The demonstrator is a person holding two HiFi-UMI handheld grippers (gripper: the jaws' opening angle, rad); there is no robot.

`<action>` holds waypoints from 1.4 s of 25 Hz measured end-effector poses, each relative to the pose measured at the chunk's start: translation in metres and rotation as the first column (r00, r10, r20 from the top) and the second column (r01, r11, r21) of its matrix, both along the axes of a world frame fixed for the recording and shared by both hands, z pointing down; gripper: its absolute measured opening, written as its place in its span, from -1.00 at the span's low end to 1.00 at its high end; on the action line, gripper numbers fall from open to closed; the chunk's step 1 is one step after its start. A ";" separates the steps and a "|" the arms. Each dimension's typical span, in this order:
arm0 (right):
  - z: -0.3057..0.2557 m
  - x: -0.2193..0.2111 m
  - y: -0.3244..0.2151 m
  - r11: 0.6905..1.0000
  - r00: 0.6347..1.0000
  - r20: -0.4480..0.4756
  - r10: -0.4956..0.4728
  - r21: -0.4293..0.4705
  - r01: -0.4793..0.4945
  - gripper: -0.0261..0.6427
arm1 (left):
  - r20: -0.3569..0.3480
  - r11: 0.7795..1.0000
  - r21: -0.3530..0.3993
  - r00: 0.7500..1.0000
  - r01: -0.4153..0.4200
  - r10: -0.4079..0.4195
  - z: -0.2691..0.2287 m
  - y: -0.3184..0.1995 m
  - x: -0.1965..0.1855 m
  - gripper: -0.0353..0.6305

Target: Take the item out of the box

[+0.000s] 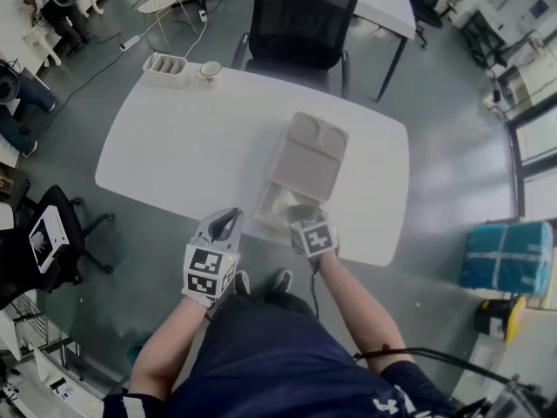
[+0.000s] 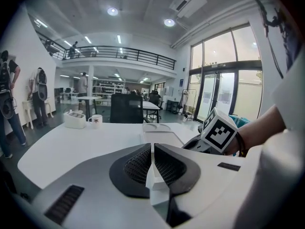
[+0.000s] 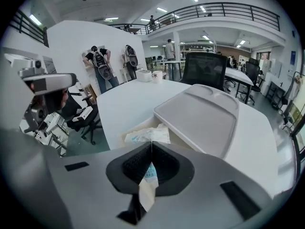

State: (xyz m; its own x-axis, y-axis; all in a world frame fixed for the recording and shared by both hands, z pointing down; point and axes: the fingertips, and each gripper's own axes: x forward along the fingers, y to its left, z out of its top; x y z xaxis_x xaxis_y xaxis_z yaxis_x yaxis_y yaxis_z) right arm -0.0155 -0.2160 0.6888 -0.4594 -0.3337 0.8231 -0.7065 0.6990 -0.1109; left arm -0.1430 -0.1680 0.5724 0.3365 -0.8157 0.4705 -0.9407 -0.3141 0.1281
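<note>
A beige box [image 1: 261,212] lies on the white table [image 1: 174,146] with its lid [image 1: 306,159] folded open away from me. My right gripper [image 1: 300,219] is at the box's near end. In the right gripper view it [image 3: 151,149] is shut on a white packet with blue print [image 3: 147,135] that lies in the box beside the lid [image 3: 200,116]. My left gripper [image 1: 229,220] hovers over the table's front edge, left of the box. Its jaws [image 2: 152,163] are shut with nothing held. The right gripper's marker cube [image 2: 220,130] shows in the left gripper view.
A white organiser tray [image 1: 165,68] and a mug [image 1: 209,70] stand at the table's far left corner. A black chair [image 1: 300,24] is behind the table and another [image 1: 52,242] is at my left. Blue bundles [image 1: 506,255] lie on the floor at right.
</note>
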 end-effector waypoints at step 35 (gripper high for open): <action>-0.044 0.219 -0.032 0.844 0.875 0.052 0.482 0.240 -0.479 -0.87 | 0.058 0.996 0.036 0.995 -0.081 0.079 -0.025 -0.010 0.038 -0.76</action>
State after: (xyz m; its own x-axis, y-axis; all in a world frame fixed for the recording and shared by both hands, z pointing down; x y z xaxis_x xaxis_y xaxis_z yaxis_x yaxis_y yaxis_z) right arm 0.2036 -0.2481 0.6444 -0.1823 -0.6964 0.6941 -0.9610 0.2754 0.0239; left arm -0.1049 -0.1782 0.5471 0.3749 -0.8052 0.4595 -0.9179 -0.3921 0.0619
